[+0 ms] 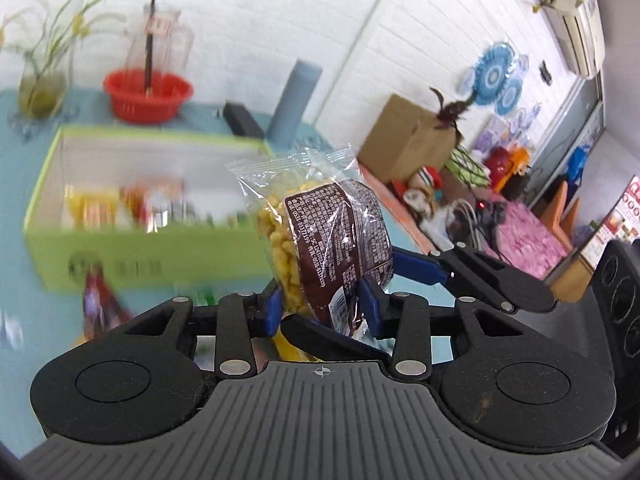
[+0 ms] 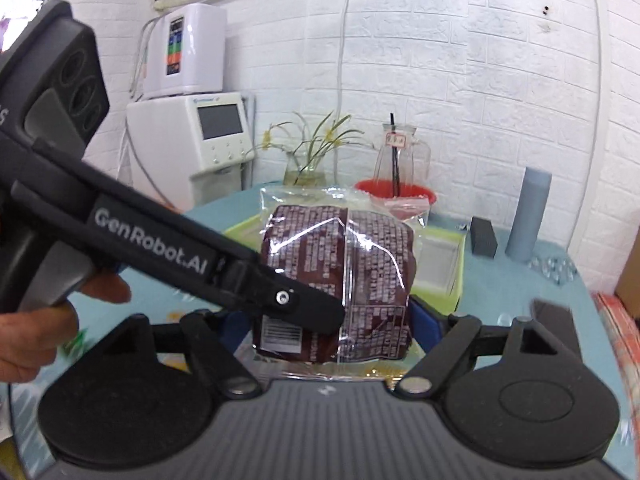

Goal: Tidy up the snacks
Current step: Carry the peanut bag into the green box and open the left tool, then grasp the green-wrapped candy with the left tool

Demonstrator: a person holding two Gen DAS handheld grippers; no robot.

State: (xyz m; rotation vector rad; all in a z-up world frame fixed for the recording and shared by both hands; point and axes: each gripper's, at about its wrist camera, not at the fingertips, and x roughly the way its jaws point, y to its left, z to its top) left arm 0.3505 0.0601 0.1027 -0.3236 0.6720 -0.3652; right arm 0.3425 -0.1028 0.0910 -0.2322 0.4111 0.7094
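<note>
Both grippers clamp one snack packet [image 1: 320, 248], held in the air just in front of the green box [image 1: 132, 240]: the left gripper [image 1: 322, 308] pinches it across its thin side with narrow jaws, the right gripper [image 2: 332, 332] spans its broad face. Best to keep both hands level, carry it over the rim, and release together so it drops flat among the other snacks [image 1: 132, 208].

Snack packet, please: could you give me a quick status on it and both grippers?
Left gripper shut on snack packet, edge-on. Right gripper shut on it too, across its width. Green box ahead, nothing blocking.
</note>
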